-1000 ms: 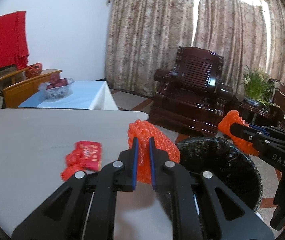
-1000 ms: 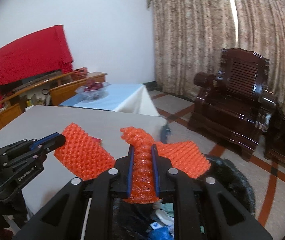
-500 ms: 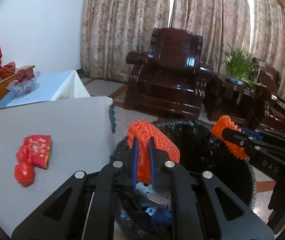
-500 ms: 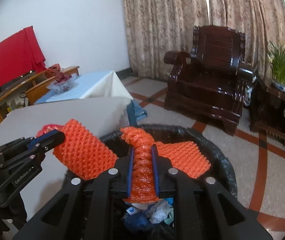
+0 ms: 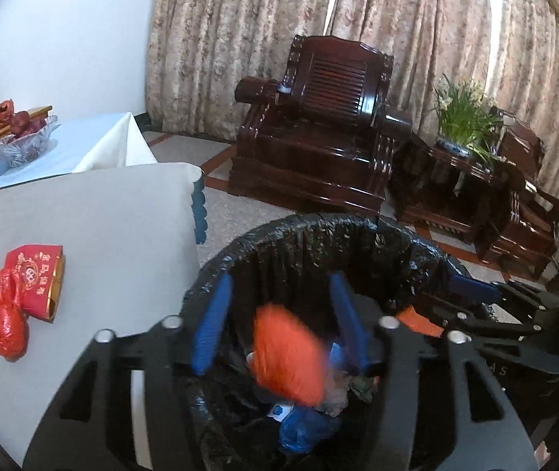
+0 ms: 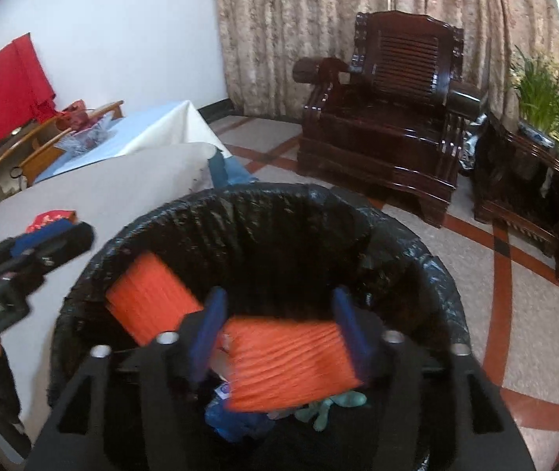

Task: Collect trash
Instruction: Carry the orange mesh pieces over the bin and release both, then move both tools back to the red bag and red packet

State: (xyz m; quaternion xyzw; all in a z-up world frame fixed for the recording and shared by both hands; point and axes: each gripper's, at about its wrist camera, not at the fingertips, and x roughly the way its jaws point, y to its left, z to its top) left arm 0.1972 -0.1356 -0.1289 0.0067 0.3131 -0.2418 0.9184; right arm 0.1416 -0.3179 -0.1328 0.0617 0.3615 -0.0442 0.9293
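My left gripper (image 5: 279,276) hangs over the black-lined trash bin (image 5: 318,227), its jaws opening. A blurred orange foam net (image 5: 287,357) is falling between its blue fingers (image 5: 212,325), free of the pads. My right gripper (image 6: 279,292) is also over the bin (image 6: 279,192) with its jaws opening. A second orange foam net (image 6: 291,361) drops loose between them. The first net (image 6: 150,302) shows at the bin's left wall. Each gripper appears in the other's view, the right one (image 5: 467,294) and the left one (image 6: 55,235). A red packet (image 5: 36,274) and a red wrapper (image 5: 6,329) lie on the grey table (image 5: 102,235).
The bin holds blue, white and green scraps (image 5: 303,428). Beyond it stand a dark wooden armchair (image 5: 326,129) and a side table with a potted plant (image 5: 459,117). A glass fruit bowl (image 5: 24,137) sits on a blue-clothed table at the left. Tiled floor lies to the right.
Both grippers sank lower over the bin and went from shut on the orange foam nets to open. Both nets have been let go and are dropping into the bin.
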